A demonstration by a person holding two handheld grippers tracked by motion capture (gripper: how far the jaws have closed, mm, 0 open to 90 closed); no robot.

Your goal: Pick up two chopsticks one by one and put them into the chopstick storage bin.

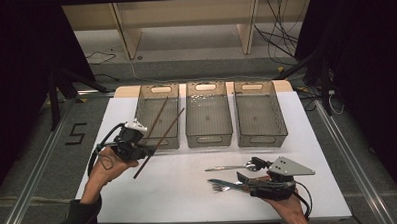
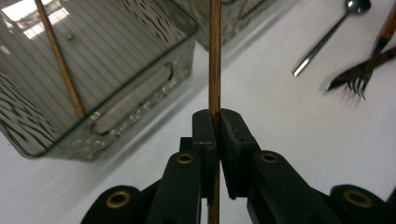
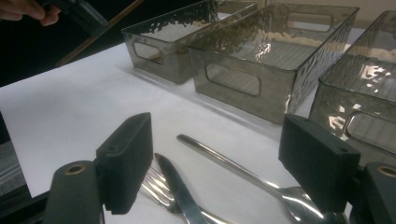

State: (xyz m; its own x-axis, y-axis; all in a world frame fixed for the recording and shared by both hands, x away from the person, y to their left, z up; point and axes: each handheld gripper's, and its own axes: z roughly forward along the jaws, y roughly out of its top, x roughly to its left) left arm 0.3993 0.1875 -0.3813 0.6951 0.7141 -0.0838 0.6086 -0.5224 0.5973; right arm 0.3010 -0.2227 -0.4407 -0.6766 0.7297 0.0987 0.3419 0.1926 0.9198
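— While my left gripper [image 2: 215, 122] pinches this chopstick [image 1: 160, 142] tight at the left bin [image 1: 156, 118], what next?
— Tip it lengthwise beside the other chopstick [image 1: 156, 116], then let go low.
— And my right gripper [image 3: 219, 158]?
— Jaws wide, empty, level over the spoon [image 3: 243, 175], knife [image 3: 180, 191] and fork [image 3: 156, 186].

— What colour was the chopstick [image 2: 214, 56] in the black left gripper [image 2: 215, 122]?
— Reddish brown, with fine wood grain.
— And the bins [image 1: 208, 114]?
— Smoky grey, see-through, with rippled walls and ribbed floors.
— The bench [image 1: 179, 187]?
— Plain white. The spoon [image 3: 243, 175], fork [image 3: 159, 189] and knife [image 3: 180, 193] were shiny silver.
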